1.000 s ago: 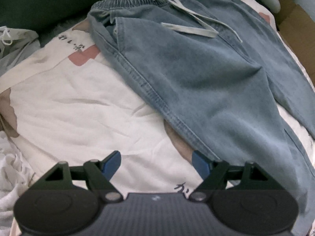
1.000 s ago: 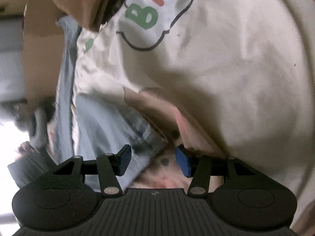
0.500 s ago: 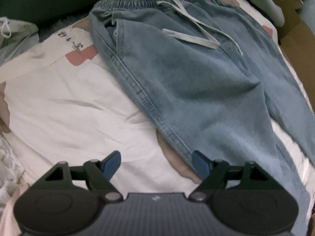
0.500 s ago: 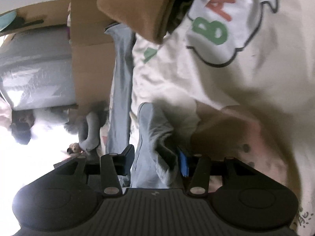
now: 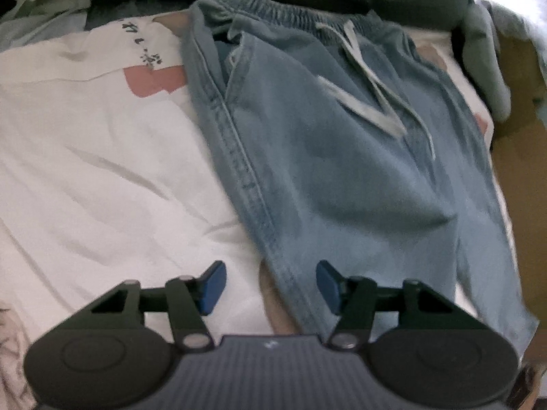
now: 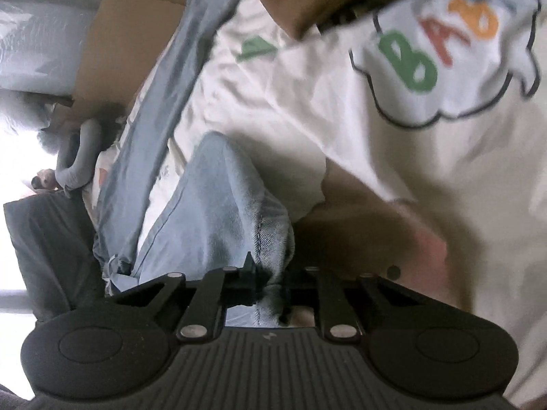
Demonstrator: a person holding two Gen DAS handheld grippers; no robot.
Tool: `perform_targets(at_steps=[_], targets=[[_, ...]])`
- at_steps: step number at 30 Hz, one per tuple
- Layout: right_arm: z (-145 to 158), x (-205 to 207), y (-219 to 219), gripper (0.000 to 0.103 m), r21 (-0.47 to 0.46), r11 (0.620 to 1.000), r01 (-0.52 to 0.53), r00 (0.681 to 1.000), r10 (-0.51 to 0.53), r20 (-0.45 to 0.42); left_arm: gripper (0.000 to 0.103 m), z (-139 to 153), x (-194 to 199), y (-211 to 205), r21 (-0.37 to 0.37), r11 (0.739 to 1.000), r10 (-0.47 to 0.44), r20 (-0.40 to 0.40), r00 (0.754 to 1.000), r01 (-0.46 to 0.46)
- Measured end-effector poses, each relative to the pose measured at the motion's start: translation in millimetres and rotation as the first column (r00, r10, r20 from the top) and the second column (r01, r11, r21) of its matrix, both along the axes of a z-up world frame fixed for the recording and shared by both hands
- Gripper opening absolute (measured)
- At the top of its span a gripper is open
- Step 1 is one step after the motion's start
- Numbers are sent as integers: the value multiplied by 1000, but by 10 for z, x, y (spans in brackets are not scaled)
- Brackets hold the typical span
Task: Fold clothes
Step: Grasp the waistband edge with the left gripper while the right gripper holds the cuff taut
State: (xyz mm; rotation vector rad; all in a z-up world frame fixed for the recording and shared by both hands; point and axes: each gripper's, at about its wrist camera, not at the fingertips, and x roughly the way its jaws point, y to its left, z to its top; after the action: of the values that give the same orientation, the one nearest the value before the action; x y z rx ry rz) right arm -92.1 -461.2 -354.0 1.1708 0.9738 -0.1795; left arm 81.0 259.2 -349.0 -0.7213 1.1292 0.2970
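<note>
Jeans (image 6: 218, 212) are now being pinched at a leg hem by my right gripper (image 6: 270, 290), which was spread a second ago. My left gripper (image 5: 270, 282) is hovering spread over their side seam. They are lying flat on the bedsheet (image 5: 102, 171), so folding is starting.

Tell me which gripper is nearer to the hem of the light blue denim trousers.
Right. The right gripper is shut on the hem of the light blue denim trousers. The left gripper is open, its fingers apart on either side of a leg's side seam, gripping nothing.
</note>
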Motion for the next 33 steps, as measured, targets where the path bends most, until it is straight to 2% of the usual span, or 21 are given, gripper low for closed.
perform_targets(at_steps=[6,9,13,15,16,17,22,27,33], targets=[[511,-138,31,9,-70,997,-15,1000,15,-6,61,-139,95,84,-42,997,66,21,998,-65],[672,-237,82,9,-80,997,-19,1000,18,-6,59,-202,125,141,-68,994,95,51,994,-91],[746,-361,177,9,-86,996,-21,1000,19,-23,43,-230,144,260,-74,985,159,70,985,-153],[738,-426,214,9,-87,996,-17,999,14,-36,25,-225,149,333,-85,980,185,74,980,-179],[728,-456,231,9,-86,996,-14,999,10,-43,9,-218,154,362,-87,980,185,70,980,-178],[715,-467,250,9,-84,996,-10,999,6,-48,8,-211,160,391,-89,980,184,66,981,-178],[712,-507,289,9,-93,996,-3,998,-3,-61,4,-86,98,419,-42,989,146,82,986,-143],[816,-516,276,9,-120,993,-11,998,4,-57,4,-36,-115,472,-33,988,154,64,986,-152],[862,-652,296,9,-124,992,-8,996,-4,-94,5,28,-87,514,-27,993,115,63,991,-114]])
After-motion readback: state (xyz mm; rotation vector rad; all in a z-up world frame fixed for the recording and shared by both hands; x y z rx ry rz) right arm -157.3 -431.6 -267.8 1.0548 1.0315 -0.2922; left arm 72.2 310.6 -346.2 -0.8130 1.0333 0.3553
